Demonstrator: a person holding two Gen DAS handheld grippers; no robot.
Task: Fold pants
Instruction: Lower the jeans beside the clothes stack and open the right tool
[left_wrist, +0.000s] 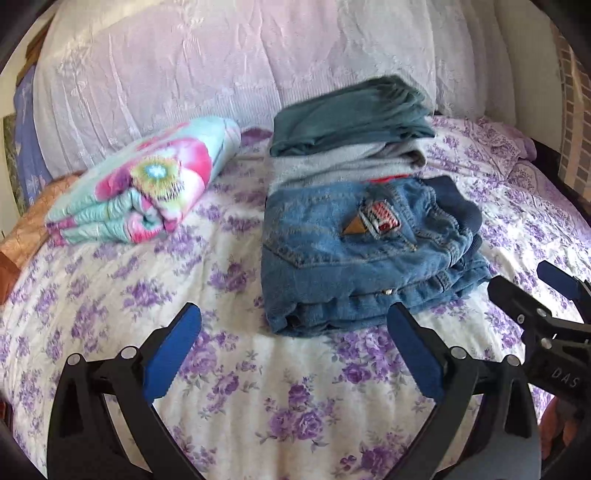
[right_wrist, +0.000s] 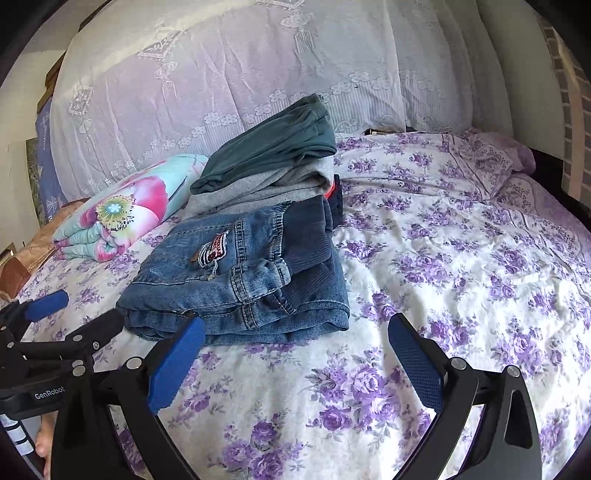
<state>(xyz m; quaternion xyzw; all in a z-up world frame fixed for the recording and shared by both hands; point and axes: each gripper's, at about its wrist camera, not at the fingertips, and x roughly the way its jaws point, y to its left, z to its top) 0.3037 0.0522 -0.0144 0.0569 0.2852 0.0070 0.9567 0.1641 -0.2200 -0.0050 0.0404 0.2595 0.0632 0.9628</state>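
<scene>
The blue jeans (left_wrist: 354, 251) lie folded into a compact bundle on the flowered bedspread (left_wrist: 110, 295), with a red patch on the back pocket facing up. My left gripper (left_wrist: 293, 350) hovers open just in front of the bundle's near edge, nothing between its blue pads. The right gripper (left_wrist: 532, 288) shows at the right edge, beside the jeans. In the right wrist view the folded jeans (right_wrist: 243, 280) sit up and to the left; my right gripper (right_wrist: 297, 365) is open over bare bedspread (right_wrist: 461, 277). The left gripper (right_wrist: 74, 314) appears at the left, near the bundle's corner.
Behind the jeans lies a stack of folded clothes: a grey garment (left_wrist: 332, 166) under a teal one (left_wrist: 343, 114). A folded flowered blanket (left_wrist: 147, 184) rests to the left. Lace-covered bedding (left_wrist: 221, 55) rises along the back. A matching pillow (right_wrist: 491, 158) lies at the far right.
</scene>
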